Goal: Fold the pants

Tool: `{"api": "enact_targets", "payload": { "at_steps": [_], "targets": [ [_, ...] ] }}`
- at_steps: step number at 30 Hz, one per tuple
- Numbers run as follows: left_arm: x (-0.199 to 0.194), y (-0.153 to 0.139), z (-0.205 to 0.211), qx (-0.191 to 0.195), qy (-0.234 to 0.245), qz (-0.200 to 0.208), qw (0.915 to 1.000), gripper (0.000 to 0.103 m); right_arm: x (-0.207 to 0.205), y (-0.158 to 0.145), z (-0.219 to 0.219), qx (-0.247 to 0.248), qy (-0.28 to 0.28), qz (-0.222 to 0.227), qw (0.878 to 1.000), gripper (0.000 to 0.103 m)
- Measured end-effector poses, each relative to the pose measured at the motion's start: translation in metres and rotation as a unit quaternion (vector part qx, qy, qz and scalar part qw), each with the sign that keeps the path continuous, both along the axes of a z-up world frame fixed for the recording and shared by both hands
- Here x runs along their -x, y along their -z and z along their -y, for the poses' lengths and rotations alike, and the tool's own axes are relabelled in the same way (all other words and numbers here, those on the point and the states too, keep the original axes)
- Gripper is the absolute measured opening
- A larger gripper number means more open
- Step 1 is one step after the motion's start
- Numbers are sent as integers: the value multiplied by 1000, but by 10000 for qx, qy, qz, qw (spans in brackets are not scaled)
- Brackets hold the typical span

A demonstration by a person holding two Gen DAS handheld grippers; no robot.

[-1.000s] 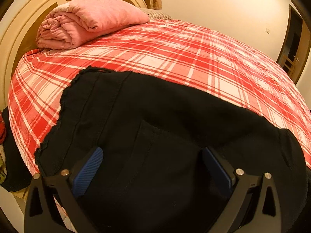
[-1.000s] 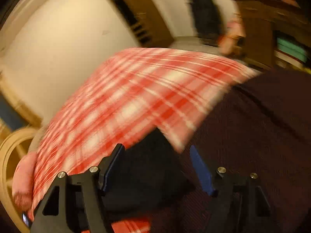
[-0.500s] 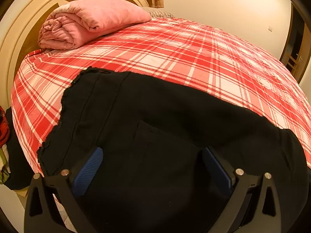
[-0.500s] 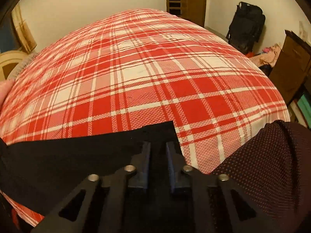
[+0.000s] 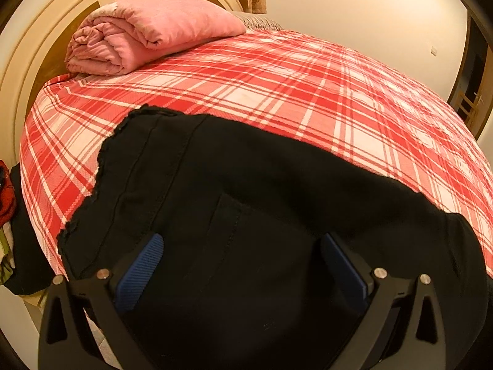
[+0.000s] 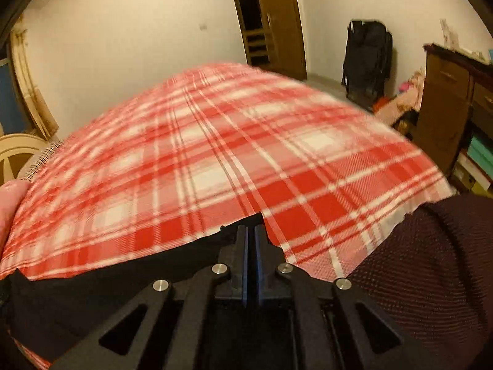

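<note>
- Two tongs, one pair of black pants (image 5: pixel 246 191) spread flat on bed w/ red plaid sheet (image 5: pixel 308 92), near the front edge.
- Left tongs (image 5: pixel 240 265): wide apart, blue pads (image 5: pixel 141 265) over the pants near back pocket, nothing pinched; touching cloth or just above it, cannot tell.
- Right tongs (image 6: pixel 251 243): pressed together, blue pads nearly meeting, closed on the far hem corner of pants (image 6: pixel 240 229); cloth edge visible right at the tips.
- Key relation: long axis of pants goes across the bed, roughly side to side. Waist end w/ frilly edge (image 5: pixel 101 166) to the left in left view, leg end under right tongs. So right hand is at the leg end, left hand over the seat/waist part.
- Judged next: probably carry hem end toward the waist along this long axis, left side staying as anchor. Not sure yet.
- Risk, as guess: only one layer caught at the corner, then lower layer stays behind.
- Rest of scene: pink folded blanket (image 5: pixel 148 34) at headboard (image 5: pixel 27 61), well apart from pants. Dark red sleeve (image 6: pixel 431 262) just beside right tongs.
</note>
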State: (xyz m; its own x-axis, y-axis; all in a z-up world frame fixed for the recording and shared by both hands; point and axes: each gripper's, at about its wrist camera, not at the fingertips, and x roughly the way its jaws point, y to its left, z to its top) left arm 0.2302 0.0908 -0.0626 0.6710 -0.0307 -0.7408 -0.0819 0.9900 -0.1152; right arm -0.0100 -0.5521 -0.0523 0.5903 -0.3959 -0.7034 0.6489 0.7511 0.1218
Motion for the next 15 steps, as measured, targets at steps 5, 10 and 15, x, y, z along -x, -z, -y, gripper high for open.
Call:
{"api": "enact_targets", "payload": {
  "at_steps": [5,10,15],
  "targets": [
    [0,-1,0,-13,63,0,10000,103,3,5,18,-250,534,-299,9978,9],
    [7,-7,0,-164,51,124,9998,103,10,-41,-22,360,451,305,9979,9],
    [27,-17,12,48,345,390,9986,102,-66,-55,-120,-264,-2234,400,9736,9]
  ]
}}
